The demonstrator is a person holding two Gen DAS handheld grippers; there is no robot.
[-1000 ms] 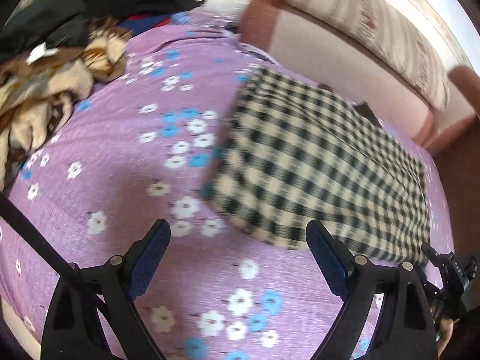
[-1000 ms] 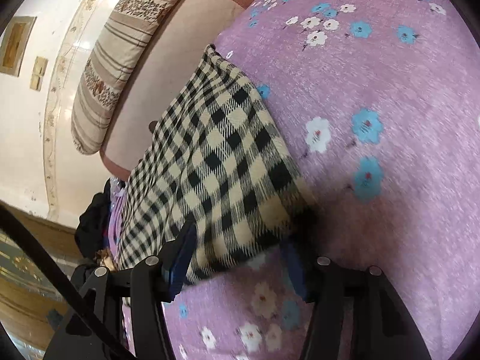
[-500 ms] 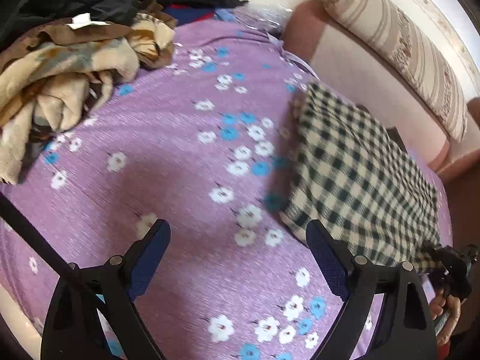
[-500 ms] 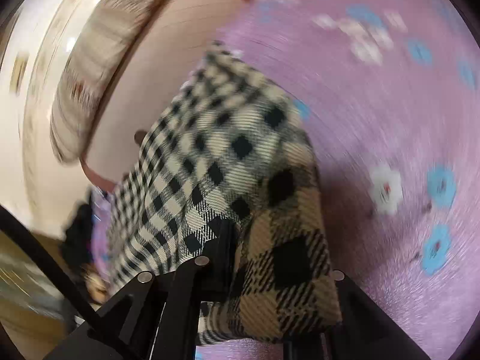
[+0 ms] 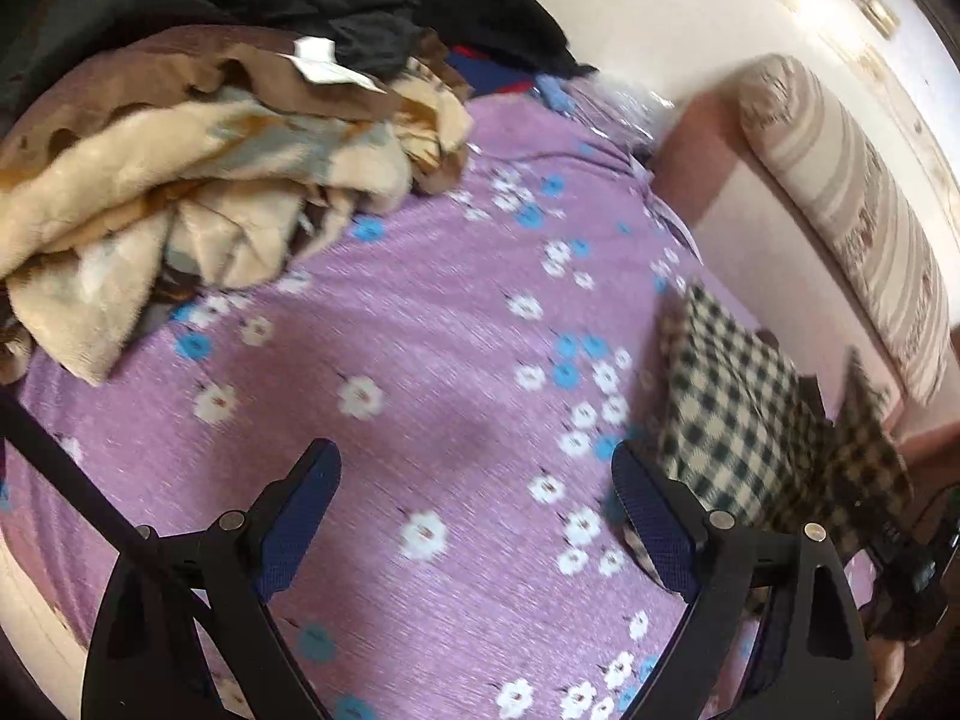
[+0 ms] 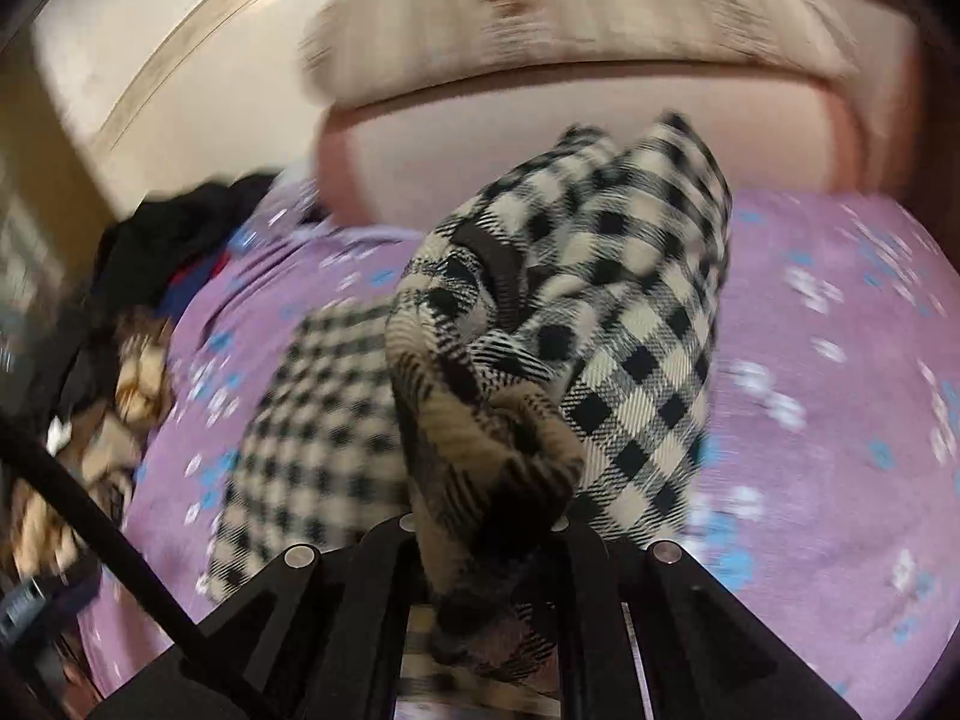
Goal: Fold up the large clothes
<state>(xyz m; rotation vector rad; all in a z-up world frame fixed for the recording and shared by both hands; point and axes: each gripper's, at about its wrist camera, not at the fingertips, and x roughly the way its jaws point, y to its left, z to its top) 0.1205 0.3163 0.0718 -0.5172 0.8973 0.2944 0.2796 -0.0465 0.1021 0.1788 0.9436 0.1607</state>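
The right gripper [image 6: 486, 534] clenches the black-and-cream checked cloth [image 6: 612, 324], lifting it off the purple flowered bedsheet [image 5: 420, 360]; the left gripper's [image 5: 474, 480] fingers gape, empty.

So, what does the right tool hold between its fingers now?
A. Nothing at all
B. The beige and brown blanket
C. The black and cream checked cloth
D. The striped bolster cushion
C: in the right wrist view the right tool is shut on a bunched corner of the checked cloth, lifted off the purple floral sheet.
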